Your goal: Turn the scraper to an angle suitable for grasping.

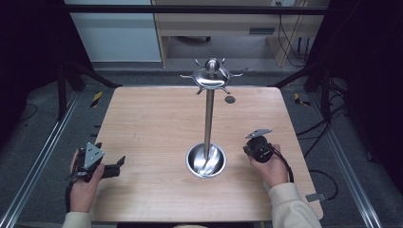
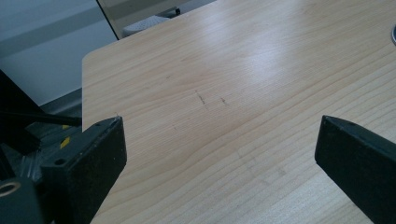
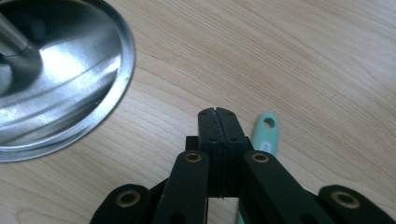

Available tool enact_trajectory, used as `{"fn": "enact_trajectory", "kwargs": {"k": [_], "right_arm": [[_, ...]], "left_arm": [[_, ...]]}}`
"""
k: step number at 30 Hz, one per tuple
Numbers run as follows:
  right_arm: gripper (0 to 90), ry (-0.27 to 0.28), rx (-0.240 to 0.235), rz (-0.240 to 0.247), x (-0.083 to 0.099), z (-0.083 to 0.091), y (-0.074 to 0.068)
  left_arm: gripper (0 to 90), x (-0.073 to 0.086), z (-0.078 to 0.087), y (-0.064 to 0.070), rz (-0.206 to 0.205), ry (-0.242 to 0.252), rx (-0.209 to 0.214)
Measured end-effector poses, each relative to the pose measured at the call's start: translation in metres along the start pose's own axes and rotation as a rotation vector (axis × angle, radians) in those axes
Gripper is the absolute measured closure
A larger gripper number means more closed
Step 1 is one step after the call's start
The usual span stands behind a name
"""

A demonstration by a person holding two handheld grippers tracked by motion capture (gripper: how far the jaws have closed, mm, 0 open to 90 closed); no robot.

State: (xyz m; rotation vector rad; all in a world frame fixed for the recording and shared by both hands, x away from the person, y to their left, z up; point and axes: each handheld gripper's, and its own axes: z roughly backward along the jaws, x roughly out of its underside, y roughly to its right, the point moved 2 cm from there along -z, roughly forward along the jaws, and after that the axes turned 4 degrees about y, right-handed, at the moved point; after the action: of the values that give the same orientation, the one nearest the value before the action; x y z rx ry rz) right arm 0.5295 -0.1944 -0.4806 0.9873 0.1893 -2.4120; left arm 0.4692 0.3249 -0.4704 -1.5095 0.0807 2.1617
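The right gripper [image 3: 218, 112] has its jaws pressed flat together with nothing between them, tips pointing down at the bare wood of the desk [image 3: 327, 60]. Just beside those jaws, on their right and partly hidden under the gripper's black links, lies a mint-green handle [image 3: 267, 133] with a small hanging hole at its end; it rests flat on the desk, and whether it touches the jaws cannot be told. Up and to the left of the jaws, a little apart, sits the round steel base [image 3: 60, 93] of a stand, its shiny rim nearest the jaw tips and the foot of its pole at the far left. From the high view, the right gripper [image 1: 257, 145] is held in the person's right hand close to that base [image 1: 206, 160], from which the pole [image 1: 208, 118] rises upright to a crown of hooks [image 1: 212, 76]; the base is the only thing standing between the two grippers. The left gripper [image 1: 114, 165], held in the left hand near the desk's left edge, has its jaws spread wide; in the left gripper view [image 2: 219, 140] only bare wood lies between and ahead of them, with the desk's corner [image 2: 88, 60] beyond the left jaw.
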Motion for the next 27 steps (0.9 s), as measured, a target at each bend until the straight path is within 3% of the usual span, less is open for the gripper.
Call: {"fn": "enact_trajectory", "kwargs": {"k": [12, 27], "right_arm": [[90.0, -0.029, 0.034, -0.028, 0.004, -0.005, 0.009], [90.0, -0.086, 0.032, -0.050, 0.009, -0.012, 0.015]], "left_arm": [[2.0, 0.000, -0.001, 0.001, -0.004, -0.002, 0.000], [2.0, 0.000, -0.001, 0.001, -0.006, -0.003, 0.003]]}}
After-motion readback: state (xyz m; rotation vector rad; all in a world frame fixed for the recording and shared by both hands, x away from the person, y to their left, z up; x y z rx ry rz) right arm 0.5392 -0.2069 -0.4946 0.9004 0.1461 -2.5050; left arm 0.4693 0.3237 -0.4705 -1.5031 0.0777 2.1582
